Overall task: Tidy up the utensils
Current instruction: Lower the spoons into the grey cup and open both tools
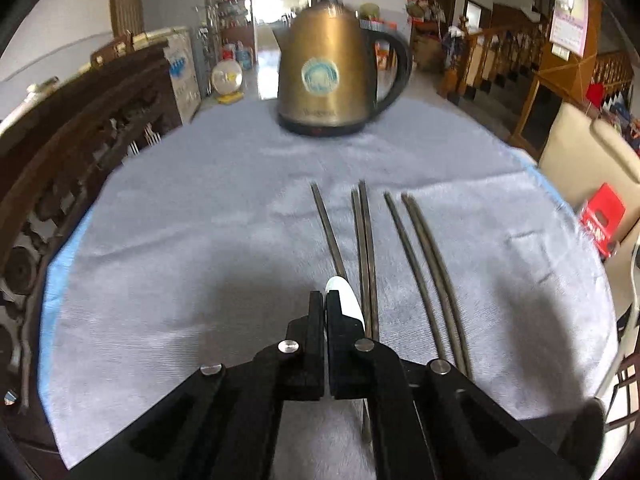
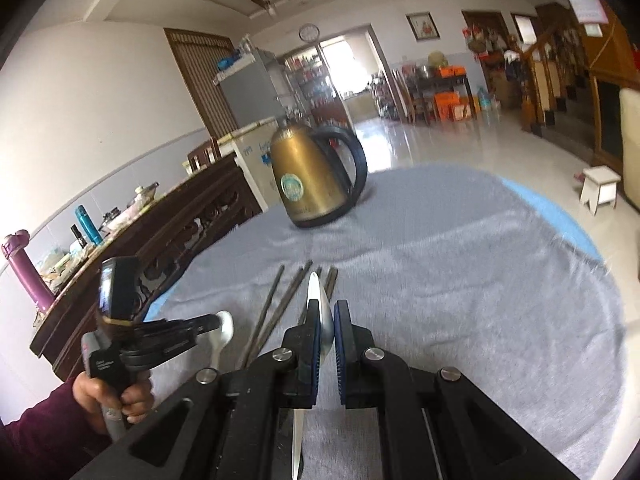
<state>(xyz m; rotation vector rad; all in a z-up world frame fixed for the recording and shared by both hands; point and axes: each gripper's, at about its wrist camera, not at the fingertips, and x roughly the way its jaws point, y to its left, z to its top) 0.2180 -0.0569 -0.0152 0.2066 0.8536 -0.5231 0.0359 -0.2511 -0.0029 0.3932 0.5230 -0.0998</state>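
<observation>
Chopsticks (image 1: 366, 240), five dark metal ones, lie roughly side by side on a grey fuzzy cloth (image 1: 192, 220) over a blue-edged table. Room's a big tiled hall, with a wooden staircase (image 1: 516, 52) to the right and a carved dark cabinet (image 1: 80, 128) along the left. A brass-coloured kettle (image 1: 332, 68) sits well beyond the chopsticks. The left gripper (image 1: 325, 300) is pressed together, pinching a white spoon (image 1: 344, 296) just above them. The right gripper (image 2: 327, 312) is clamped on a metal spoon (image 2: 320, 300), edge-on.
</observation>
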